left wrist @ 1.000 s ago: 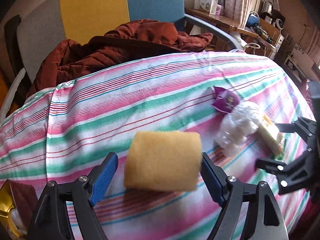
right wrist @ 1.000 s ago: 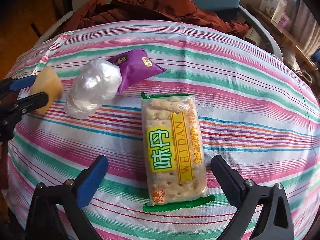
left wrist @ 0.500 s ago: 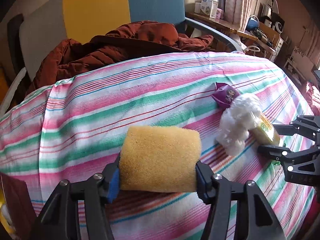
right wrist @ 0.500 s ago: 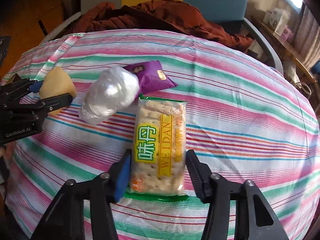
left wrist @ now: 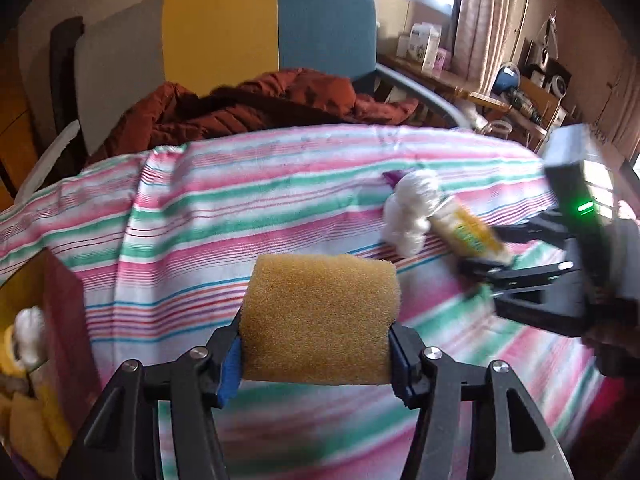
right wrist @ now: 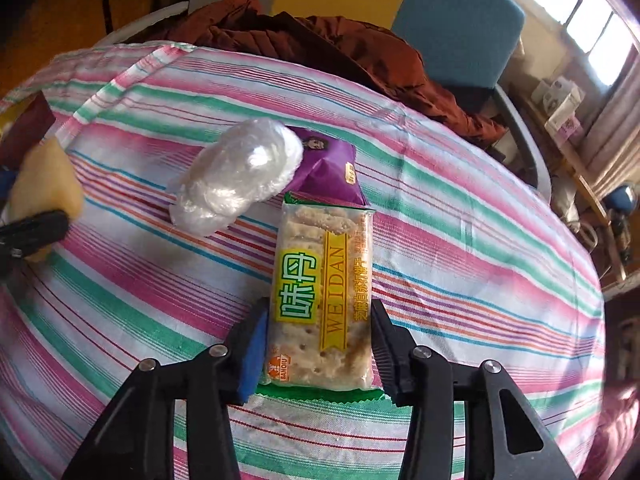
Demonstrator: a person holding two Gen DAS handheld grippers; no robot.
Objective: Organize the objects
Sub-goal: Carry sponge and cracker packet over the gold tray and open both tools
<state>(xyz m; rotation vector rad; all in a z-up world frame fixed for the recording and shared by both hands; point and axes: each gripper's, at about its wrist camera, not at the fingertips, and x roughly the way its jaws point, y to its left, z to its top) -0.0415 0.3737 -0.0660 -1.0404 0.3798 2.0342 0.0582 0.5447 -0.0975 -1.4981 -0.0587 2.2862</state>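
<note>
yellow sponge [left wrist: 318, 318] sits squeezed between the blue pads of the left tool [left wrist: 316, 356], raised above the striped table [left wrist: 248, 208]. it looks light, soft and springy, so its flat sides give the best hold, as taken here. right of the sponge, the cracker packet [right wrist: 324, 300] is pinched across its near end by the right tool [right wrist: 318, 344], whose jaws have just been closing onto it; it looks light, and its contents are likely brittle, so a gentle hold across the width suits it. a clear plastic bundle [right wrist: 236, 176] and a purple packet [right wrist: 326, 168] lie beyond the sponge, to its right, touching the cracker packet's far end. left of the sponge, a dark red box [left wrist: 66, 320] holds soft items.
</note>
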